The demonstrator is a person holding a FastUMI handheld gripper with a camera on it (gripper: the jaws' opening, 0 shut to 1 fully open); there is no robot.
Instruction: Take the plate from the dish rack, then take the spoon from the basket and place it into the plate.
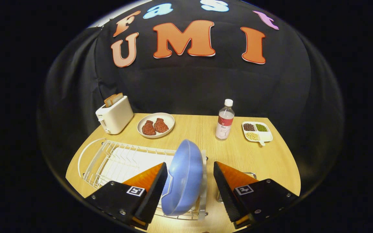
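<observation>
Ahead, the gripper (189,171) has jaws apart around the plate (185,178) in the rack (115,158) on the wooden desk (254,155), black cloth behind.

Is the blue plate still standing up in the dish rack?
Yes. The blue plate stands on edge in the white wire dish rack, between the open gripper's fingers; neither finger visibly presses it.

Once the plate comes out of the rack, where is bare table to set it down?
Bare wood lies between the dish rack and bottle, and right of the claw below the sectioned tray. The toaster and meat plate crowd the far left.
</observation>
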